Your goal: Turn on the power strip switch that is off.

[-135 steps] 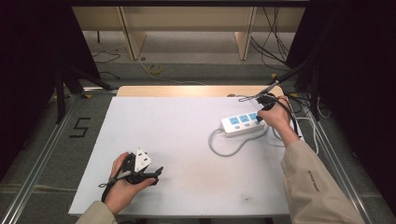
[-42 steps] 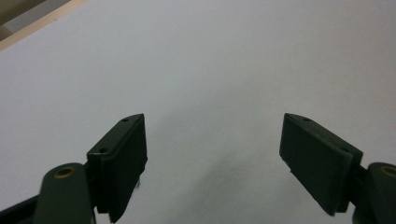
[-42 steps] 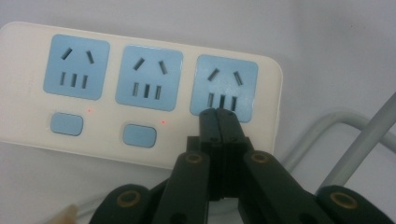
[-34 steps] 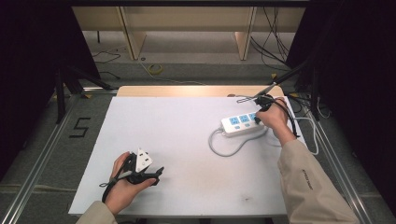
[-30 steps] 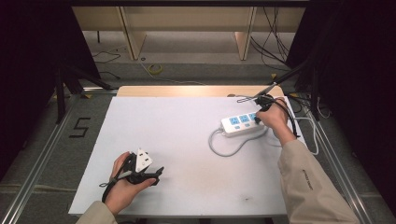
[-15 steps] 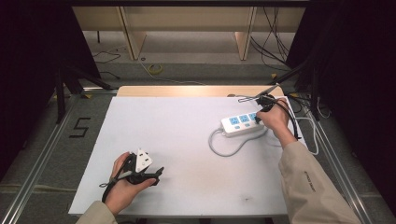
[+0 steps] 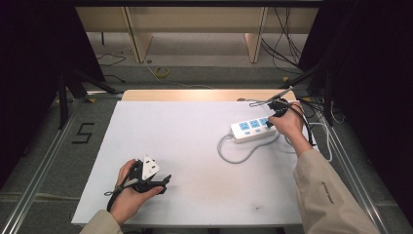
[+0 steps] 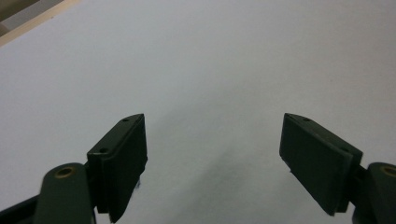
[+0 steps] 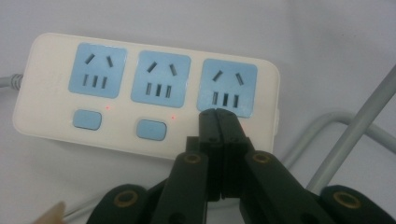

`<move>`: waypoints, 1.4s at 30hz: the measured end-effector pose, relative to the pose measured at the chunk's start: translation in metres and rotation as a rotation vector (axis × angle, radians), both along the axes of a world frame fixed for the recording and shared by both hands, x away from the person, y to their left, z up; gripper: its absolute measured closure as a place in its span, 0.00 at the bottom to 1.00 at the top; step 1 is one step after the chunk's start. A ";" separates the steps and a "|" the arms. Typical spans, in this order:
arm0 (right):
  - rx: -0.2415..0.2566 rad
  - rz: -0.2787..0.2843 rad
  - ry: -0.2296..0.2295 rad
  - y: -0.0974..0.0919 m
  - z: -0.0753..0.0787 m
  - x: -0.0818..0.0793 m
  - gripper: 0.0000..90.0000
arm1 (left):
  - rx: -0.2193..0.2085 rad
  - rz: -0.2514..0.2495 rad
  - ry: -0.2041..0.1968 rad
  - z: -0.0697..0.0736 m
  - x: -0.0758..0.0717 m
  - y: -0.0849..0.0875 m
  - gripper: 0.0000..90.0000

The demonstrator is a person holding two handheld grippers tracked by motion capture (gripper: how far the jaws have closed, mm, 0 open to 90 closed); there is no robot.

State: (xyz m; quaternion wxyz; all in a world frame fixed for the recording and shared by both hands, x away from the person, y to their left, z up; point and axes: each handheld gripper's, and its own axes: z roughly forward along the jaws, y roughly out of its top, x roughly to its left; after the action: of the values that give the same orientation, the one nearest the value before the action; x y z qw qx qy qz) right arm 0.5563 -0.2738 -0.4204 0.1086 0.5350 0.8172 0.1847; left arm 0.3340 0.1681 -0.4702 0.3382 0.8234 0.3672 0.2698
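Right gripper (image 9: 218, 114): jaws pressed flat together with nothing between them; the tips sit over the power strip, at the spot below the 3rd socket where that socket's switch would be, which they cover; whether they press on it cannot be told
Right gripper, high view (image 7: 269, 123): held in the person's right hand (image 7: 288, 123) at the far right of the table, over the right end of the strip
Power strip (image 9: 56, 123): cream body lying flat on the white table, 3 blue socket faces in a row; under the 1st and 2nd sockets sits a blue switch each, 2 in view, with a small red light just beside each one
Power strip, high view (image 7: 243, 130): lies at a slight slant on the right half of the table, its right end under the right hand
Strip cable (image 7: 234, 157): grey, leaves the left end of the strip, loops toward the near side and runs back right under the hand
Other grey cables (image 9: 355, 126): cross the table just beside the right end of the strip
Left gripper (image 8: 212, 154): jaws stand wide apart, nothing between them, bare white table ahead
Left gripper, high view (image 7: 163, 181): rests low on the near left part of the table in the person's left hand (image 7: 127, 192), a grey 3-cornered plate on top, well apart from the strip
Table (image 7: 185, 126): white top with a pale wooden strip along the far edge
Floor mark (image 7: 83, 134): a black 5 on the floor left of the table
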 end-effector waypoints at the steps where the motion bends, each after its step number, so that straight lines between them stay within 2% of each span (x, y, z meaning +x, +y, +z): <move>1: 0.002 -0.004 -0.001 0.000 0.001 -0.001 0.99 | -0.006 0.003 -0.002 0.000 0.000 0.000 0.26; 15: 0.031 0.036 -0.008 0.002 0.005 -0.024 0.96 | 0.005 0.004 0.001 0.000 0.000 0.001 0.26; 42: 0.091 0.099 -0.079 -0.003 0.004 -0.082 0.84 | 0.003 0.011 0.003 -0.002 0.000 0.001 0.26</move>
State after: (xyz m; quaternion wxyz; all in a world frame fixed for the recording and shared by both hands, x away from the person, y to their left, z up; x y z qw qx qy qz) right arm 0.4746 -0.2768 -0.4166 0.1070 0.4908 0.8285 0.2476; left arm 0.3336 0.1693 -0.4717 0.3348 0.8223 0.3719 0.2711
